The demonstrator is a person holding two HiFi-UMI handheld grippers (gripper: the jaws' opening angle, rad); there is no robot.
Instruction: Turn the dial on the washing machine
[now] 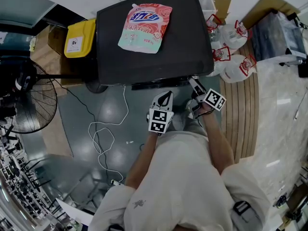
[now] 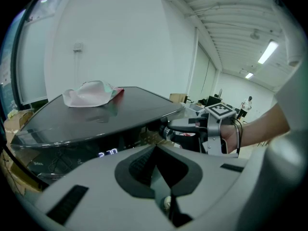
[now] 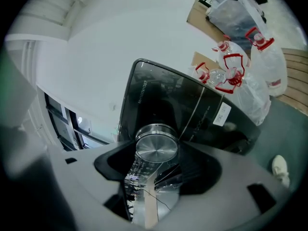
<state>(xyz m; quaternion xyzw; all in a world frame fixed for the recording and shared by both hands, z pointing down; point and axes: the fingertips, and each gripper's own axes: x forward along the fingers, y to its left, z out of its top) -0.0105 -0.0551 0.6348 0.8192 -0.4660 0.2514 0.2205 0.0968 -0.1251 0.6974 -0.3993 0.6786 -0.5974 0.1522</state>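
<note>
The washing machine [image 1: 144,57] is dark, and its top fills the upper middle of the head view. A pink and white detergent pouch [image 1: 146,27] lies on it. My right gripper [image 1: 194,82] reaches to the machine's front right edge. In the right gripper view the round silver dial [image 3: 156,148] sits between its jaws, which are shut on its sides. The left gripper view shows that gripper [image 2: 185,127] from the side, at the panel under the lid. My left gripper [image 1: 166,95] hangs just in front of the machine, jaws together and holding nothing. Lit digits [image 2: 109,152] glow on the front panel.
A yellow bin [image 1: 80,37] stands left of the machine. A floor fan [image 1: 19,100] is at the far left. A white cable [image 1: 103,134] loops over the floor. Plastic jugs with red handles [image 1: 231,52] crowd a wooden platform [image 1: 240,124] at the right.
</note>
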